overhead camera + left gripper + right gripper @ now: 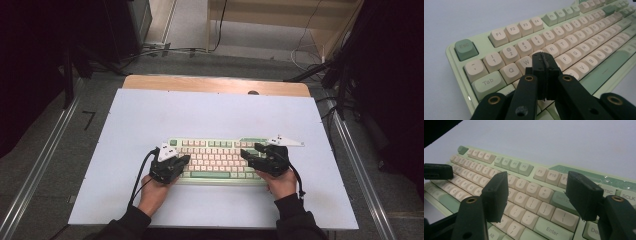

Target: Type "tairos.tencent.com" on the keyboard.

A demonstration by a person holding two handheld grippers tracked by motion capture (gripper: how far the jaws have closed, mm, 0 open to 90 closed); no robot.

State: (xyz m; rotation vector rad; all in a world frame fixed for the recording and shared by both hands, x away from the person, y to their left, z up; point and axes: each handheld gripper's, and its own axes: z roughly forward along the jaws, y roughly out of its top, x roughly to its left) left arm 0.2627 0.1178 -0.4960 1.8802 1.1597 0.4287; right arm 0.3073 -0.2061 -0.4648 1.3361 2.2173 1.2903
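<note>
A pale green keyboard (215, 160) with cream keys lies across the middle of the white table. My left gripper (186, 160) is over its left end, held in a hand. In the left gripper view its jaws are pressed together with nothing between them, and the gripper (544, 58) points at the keys just right of W; whether it touches a key I cannot tell. My right gripper (246, 157) is over the keyboard's (524, 167) right half. This gripper (537, 180) is open above the bracket and backspace keys, with nothing between the fingers (496, 195). The left gripper's tip (437, 171) pokes in at the left edge.
The white table top (210, 115) has bare room behind and beside the keyboard. A wooden strip (215, 84) runs along its far edge. Metal rails (45, 160) flank the table. Cables (165, 50) and a wooden shelf (280, 20) lie beyond on the floor.
</note>
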